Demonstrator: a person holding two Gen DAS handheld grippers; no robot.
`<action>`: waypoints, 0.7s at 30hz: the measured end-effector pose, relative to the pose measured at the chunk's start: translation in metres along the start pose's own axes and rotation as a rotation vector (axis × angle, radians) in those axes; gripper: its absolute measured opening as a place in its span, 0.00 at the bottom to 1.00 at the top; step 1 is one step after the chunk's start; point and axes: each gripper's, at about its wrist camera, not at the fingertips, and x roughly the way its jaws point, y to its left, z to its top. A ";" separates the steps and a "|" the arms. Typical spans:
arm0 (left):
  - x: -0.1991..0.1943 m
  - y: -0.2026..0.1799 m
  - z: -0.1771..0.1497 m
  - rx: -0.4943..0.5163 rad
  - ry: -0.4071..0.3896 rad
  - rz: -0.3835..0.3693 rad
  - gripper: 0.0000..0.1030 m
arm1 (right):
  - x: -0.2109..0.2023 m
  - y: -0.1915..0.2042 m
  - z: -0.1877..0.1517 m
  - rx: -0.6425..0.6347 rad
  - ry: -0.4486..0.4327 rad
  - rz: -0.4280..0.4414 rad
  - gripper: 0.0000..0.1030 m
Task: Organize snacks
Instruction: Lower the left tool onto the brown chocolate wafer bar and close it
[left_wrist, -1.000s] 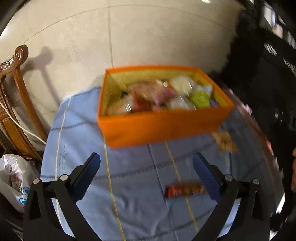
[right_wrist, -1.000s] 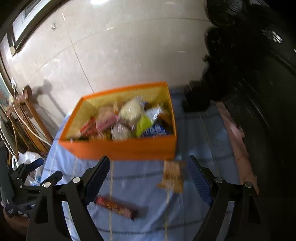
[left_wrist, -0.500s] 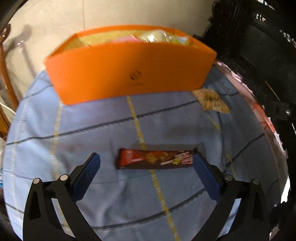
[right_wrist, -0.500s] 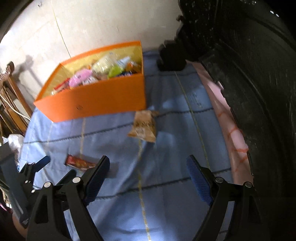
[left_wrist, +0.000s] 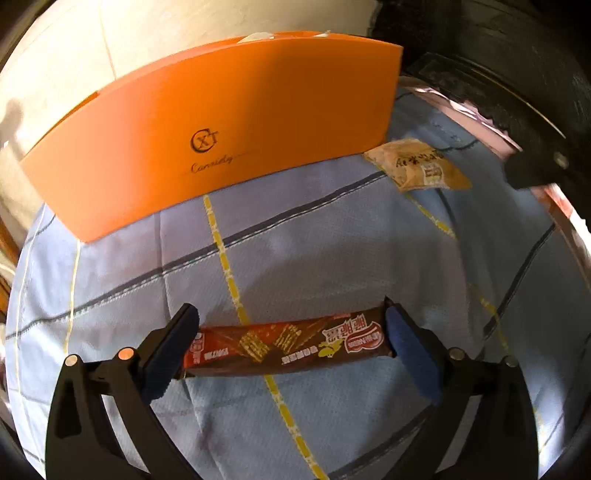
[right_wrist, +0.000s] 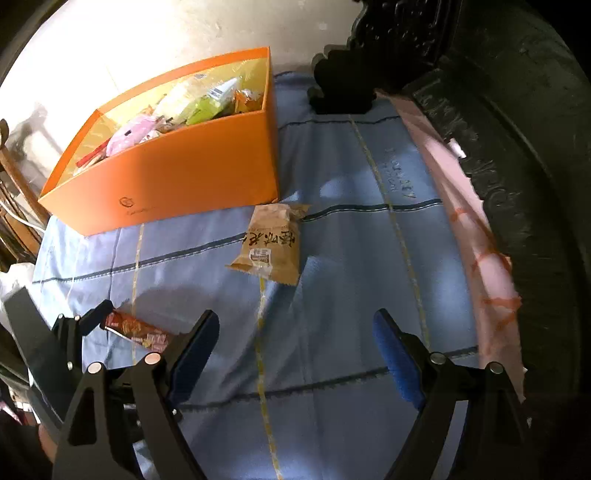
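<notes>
A brown-and-red wafer bar (left_wrist: 288, 345) lies flat on the blue checked cloth (left_wrist: 332, 258), right between the fingers of my left gripper (left_wrist: 290, 332), which is open with its pads at the bar's two ends. The bar (right_wrist: 135, 329) and the left gripper's fingers (right_wrist: 92, 317) also show in the right wrist view. A tan snack packet (right_wrist: 269, 243) lies by the orange box (right_wrist: 177, 173), which holds several snacks; the packet also shows in the left wrist view (left_wrist: 417, 168). My right gripper (right_wrist: 291, 339) is open and empty, low over the cloth, short of the packet.
A dark carved wooden bed frame (right_wrist: 517, 129) runs along the right, with a pink sheet (right_wrist: 480, 240) under the cloth's edge. A wooden chair (right_wrist: 14, 199) stands at the far left by the pale tiled floor (right_wrist: 166, 33).
My left gripper has come down and forward until its open fingers straddle the wafer bar. My right gripper has moved lower toward the cloth, and the tan packet looks nearer.
</notes>
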 end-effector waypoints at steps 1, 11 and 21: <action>0.000 0.000 0.000 -0.005 -0.012 -0.005 0.95 | 0.002 0.002 0.001 -0.002 0.001 0.002 0.83; 0.003 0.006 -0.006 -0.049 -0.029 -0.033 0.96 | 0.026 0.005 0.002 -0.017 0.016 -0.022 0.83; 0.003 0.007 -0.010 -0.070 -0.024 -0.037 0.91 | 0.045 0.005 0.036 -0.071 0.000 -0.063 0.83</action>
